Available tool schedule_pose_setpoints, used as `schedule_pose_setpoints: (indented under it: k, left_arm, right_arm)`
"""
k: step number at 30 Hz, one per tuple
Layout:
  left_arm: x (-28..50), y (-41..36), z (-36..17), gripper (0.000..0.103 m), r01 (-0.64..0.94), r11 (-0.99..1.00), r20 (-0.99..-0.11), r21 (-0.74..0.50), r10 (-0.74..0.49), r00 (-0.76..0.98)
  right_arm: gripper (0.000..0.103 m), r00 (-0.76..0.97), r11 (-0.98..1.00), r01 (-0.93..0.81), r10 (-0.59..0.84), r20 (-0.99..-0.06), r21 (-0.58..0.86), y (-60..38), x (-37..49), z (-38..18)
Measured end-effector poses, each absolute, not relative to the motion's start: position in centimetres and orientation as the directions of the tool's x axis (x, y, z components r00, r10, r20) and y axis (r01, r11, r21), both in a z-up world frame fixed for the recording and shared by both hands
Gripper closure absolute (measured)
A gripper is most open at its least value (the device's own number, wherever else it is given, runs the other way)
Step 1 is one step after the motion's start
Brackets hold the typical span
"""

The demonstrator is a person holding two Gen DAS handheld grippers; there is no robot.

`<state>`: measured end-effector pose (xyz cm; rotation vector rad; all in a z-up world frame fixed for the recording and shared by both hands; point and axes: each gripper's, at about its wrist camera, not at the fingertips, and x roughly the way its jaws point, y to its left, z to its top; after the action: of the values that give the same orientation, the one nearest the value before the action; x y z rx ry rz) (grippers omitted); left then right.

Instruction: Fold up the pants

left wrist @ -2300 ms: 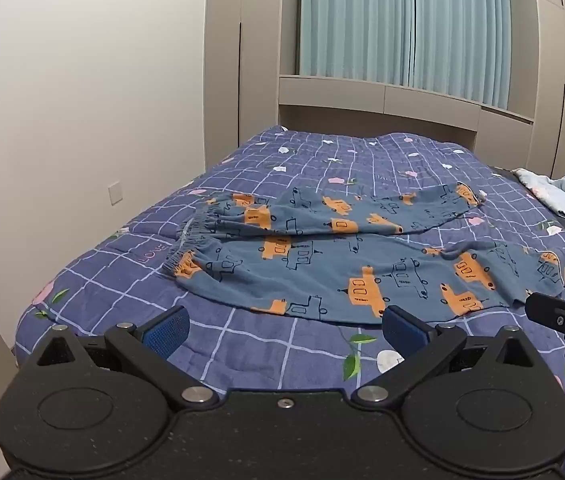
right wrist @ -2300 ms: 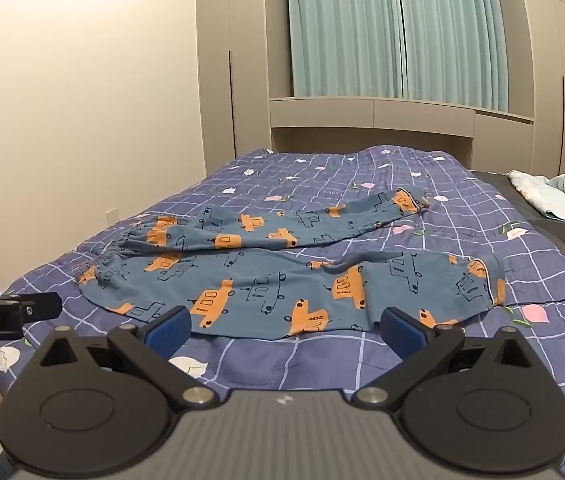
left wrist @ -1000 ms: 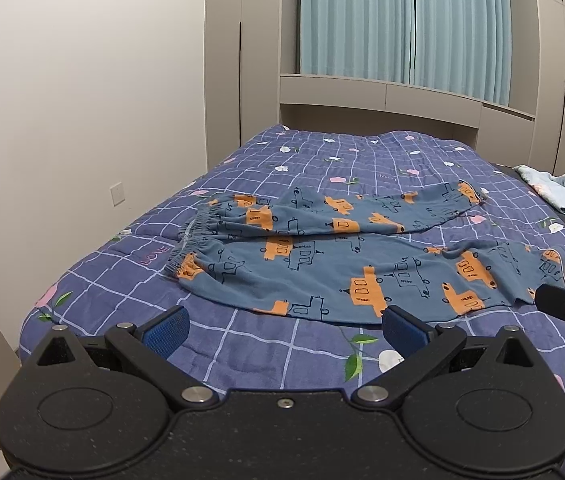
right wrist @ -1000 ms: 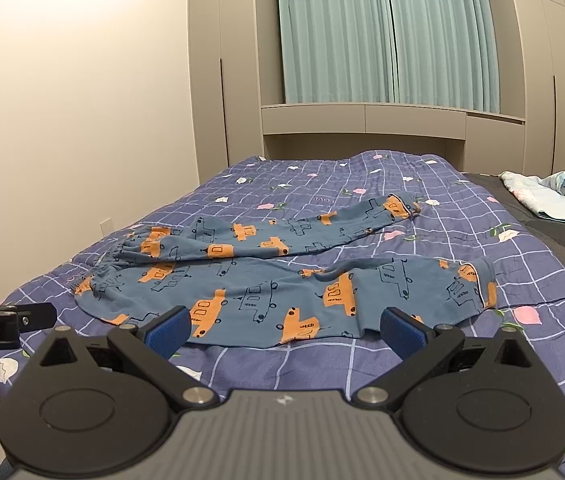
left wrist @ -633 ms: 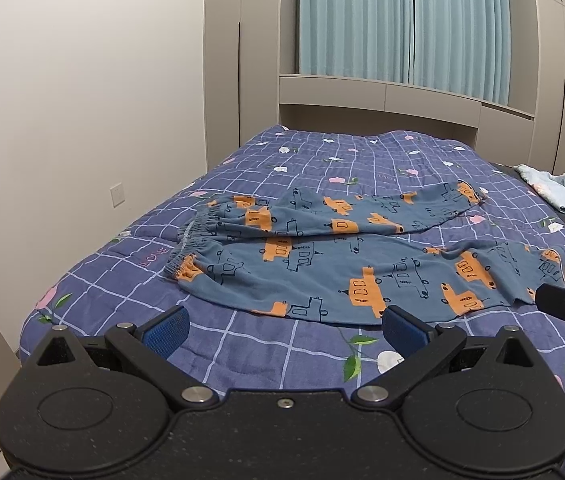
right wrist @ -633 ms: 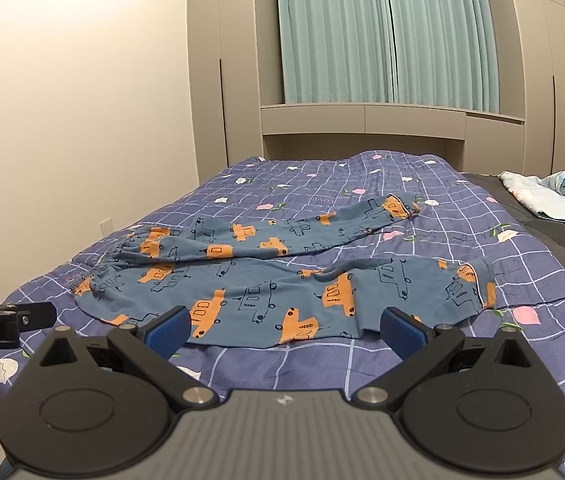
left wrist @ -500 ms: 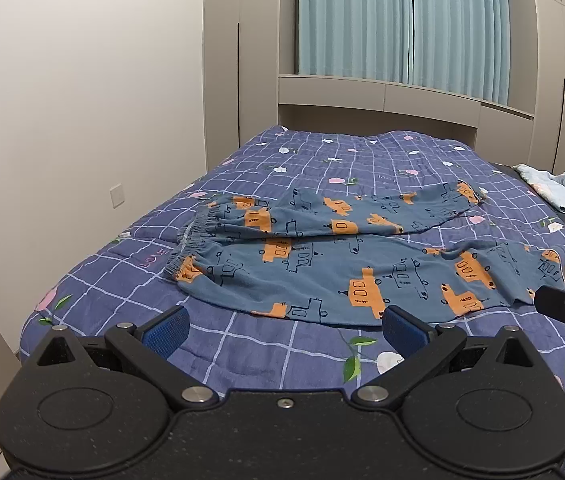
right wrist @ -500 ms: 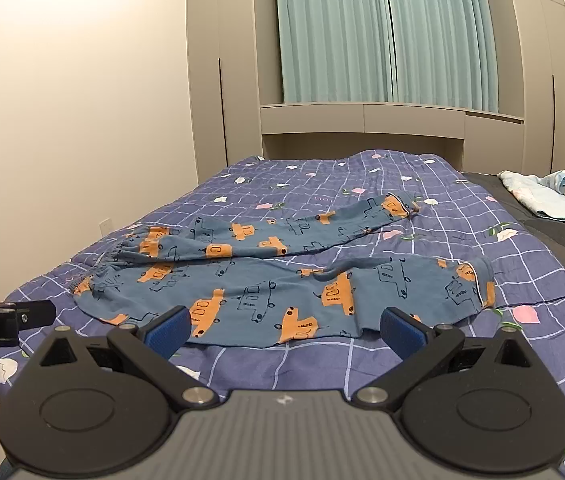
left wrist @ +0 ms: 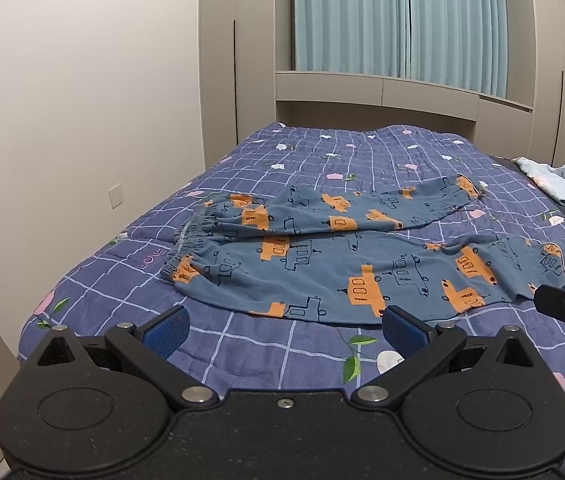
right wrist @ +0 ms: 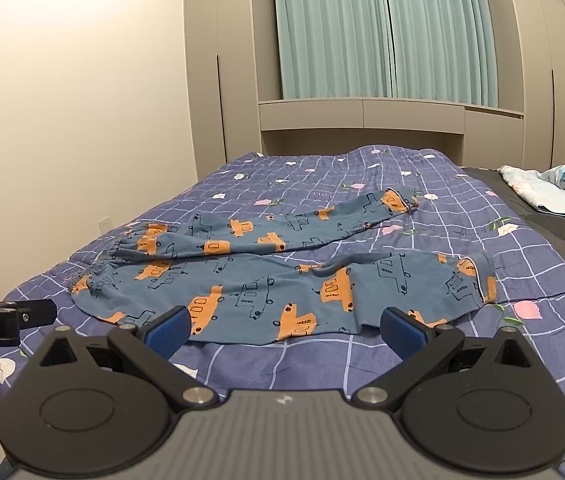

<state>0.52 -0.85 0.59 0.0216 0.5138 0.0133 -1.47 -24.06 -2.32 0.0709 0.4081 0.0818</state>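
Note:
Blue pants point(left wrist: 322, 264) with orange vehicle prints lie spread flat on the bed, waistband at the left, both legs running right and splayed apart. They also show in the right wrist view point(right wrist: 282, 276). My left gripper point(left wrist: 284, 326) is open and empty, held above the bed's near edge just short of the nearer leg. My right gripper point(right wrist: 284, 326) is open and empty, also just short of the nearer leg. Each gripper's tip shows at the edge of the other's view.
The bed point(left wrist: 362, 152) has a purple checked quilt with flower prints. A crumpled light-blue blanket point(right wrist: 554, 188) lies at the far right. A white wall point(left wrist: 62, 100) runs along the left. Cabinets and teal curtains point(right wrist: 382, 28) stand behind the bed.
Both grippers have drifted only slightly; the right wrist view rose a little since 2.3 s ago. The pants have not moved.

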Motion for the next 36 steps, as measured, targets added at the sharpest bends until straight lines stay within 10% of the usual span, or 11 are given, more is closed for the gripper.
schedule_pose_setpoints:
  k: [22,36]
  left_arm:
    - [6.2,0.1,-0.5,0.001,-0.036,0.998,-0.579,0.044,0.055,0.813]
    - [23.9,7.6,2.9,0.001,-0.076,0.981,-0.552,0.177,0.163,0.818]
  right_arm:
    - [0.0,0.873,0.994,-0.086,0.105,-0.476,0.061,-24.1,4.1,-2.9]
    - [0.0,0.685,0.88,-0.471,0.409,-0.602,0.062,-25.5,24.0,0.3]
